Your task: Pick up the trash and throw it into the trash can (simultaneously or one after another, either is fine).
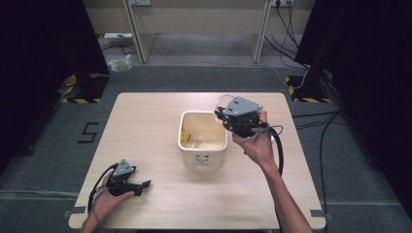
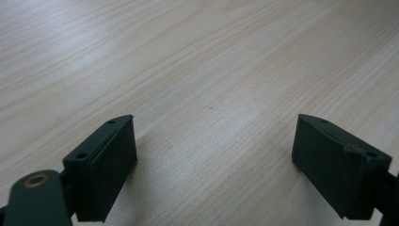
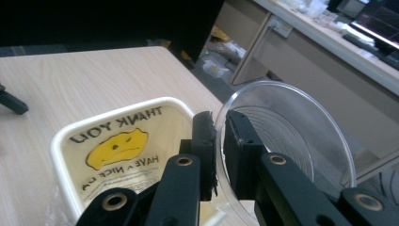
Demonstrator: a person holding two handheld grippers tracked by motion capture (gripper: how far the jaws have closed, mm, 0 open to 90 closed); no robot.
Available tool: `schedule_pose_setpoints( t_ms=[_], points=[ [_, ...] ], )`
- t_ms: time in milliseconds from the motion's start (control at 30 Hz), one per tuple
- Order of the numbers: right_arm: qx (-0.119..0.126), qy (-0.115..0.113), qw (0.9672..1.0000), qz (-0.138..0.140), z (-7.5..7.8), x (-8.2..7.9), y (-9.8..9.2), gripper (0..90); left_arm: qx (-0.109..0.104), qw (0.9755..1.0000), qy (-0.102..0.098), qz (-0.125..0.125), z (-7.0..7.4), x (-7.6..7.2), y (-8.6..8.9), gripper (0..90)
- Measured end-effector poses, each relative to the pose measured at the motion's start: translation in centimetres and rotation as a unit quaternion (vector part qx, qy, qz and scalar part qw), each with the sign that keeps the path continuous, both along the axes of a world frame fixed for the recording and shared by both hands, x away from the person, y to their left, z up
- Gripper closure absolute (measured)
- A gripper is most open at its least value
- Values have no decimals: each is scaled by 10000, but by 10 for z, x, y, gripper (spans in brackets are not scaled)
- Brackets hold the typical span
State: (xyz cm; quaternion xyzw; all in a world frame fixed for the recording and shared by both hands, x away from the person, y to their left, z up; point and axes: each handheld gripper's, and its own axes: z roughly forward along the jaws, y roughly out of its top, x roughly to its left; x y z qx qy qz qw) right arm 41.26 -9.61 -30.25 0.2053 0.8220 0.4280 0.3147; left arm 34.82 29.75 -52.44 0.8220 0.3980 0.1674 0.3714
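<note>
The lid (image 3: 287,141) is pinched by its rim in the right gripper (image 3: 219,155), just right of the bin (image 1: 203,140); left gripper (image 2: 214,155) fingers are spread wide, empty, over the bench (image 1: 145,126).

A pale wooden table (image 1: 145,126) bears a cream bin (image 1: 203,158).

A lab: black curtains (image 1: 43,48), hazard-taped stands (image 1: 80,87), floor cables (image 1: 311,116).

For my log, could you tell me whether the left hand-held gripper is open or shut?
Open: the left hand-held gripper shows bare table between wide-apart jaws.
</note>
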Motion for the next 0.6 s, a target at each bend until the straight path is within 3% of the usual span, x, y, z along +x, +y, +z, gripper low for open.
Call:
schedule_pose_setpoints(
  t_ms=[367,400,600],
  points=[
    [-184,331,9988,296,-17,10,29,827,0,10000,1,0,0,0,0,133],
    [-255,486,9979,351,-23,12,35,827,-1,10000,0,0,0,0,0,133],
    [-383,718,9958,424,-36,17,42,826,0,10000,1,0,0,0,0,133]
  ],
)
